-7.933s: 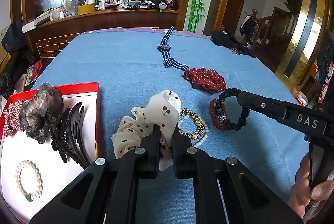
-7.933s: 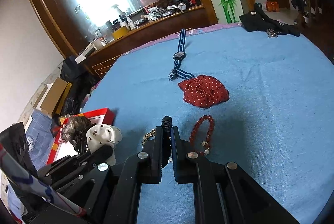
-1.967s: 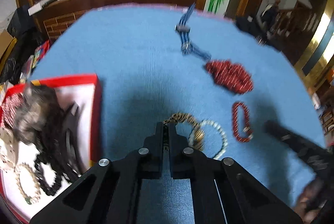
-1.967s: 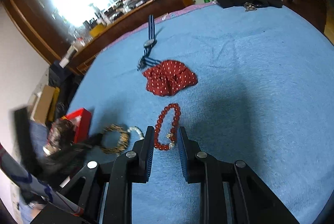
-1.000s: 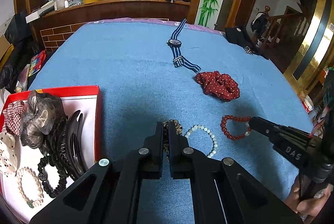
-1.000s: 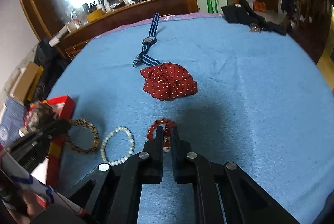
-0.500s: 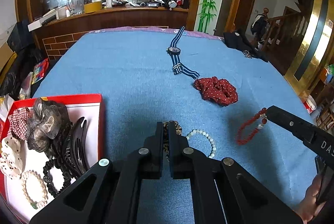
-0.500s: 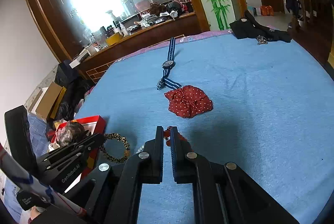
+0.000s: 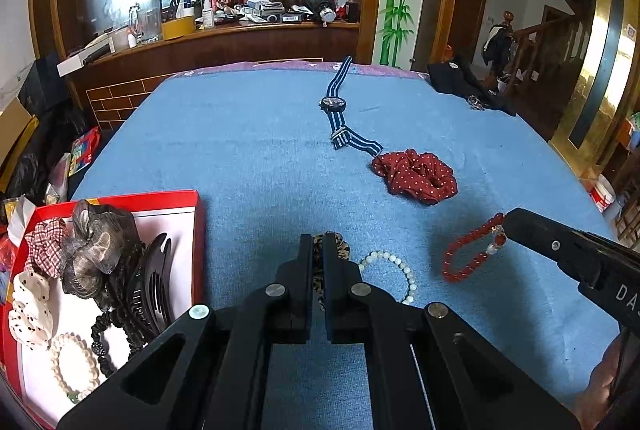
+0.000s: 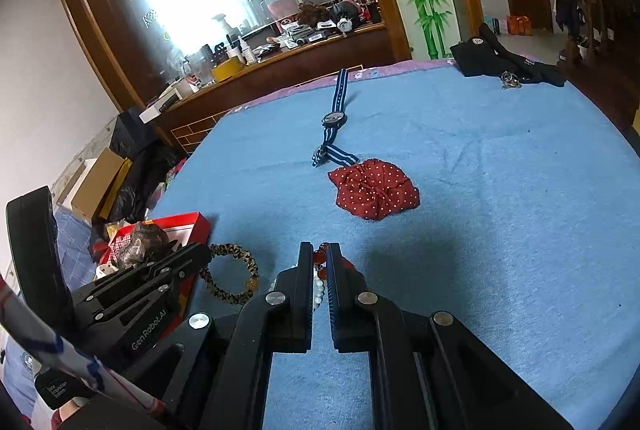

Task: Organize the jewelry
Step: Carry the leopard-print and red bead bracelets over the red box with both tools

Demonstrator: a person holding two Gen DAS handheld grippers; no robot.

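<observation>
Desk under blue cloth fills your frames, with the red tray at lower left of the left view holding scrunchies, a claw clip and bead bracelets. Your left gripper, nearer it, has its fingers closed on the leopard bracelet; your right gripper pinches the red bead bracelet, dangling right of the pearl bracelet lying on the cloth.

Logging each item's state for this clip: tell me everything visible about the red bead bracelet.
The red bead bracelet is a loop of round, glossy red beads, looking like glass or stone, with a pale bead and a small metallic charm near the pinched end. The right hand-held gripper is shut on that end, and the loop hangs stretched down and to the left of the tip, apparently lifted above the blue cloth. It hangs to the right of the white bead bracelet, apart from it, and nearer the camera than the red dotted scrunchie.
</observation>
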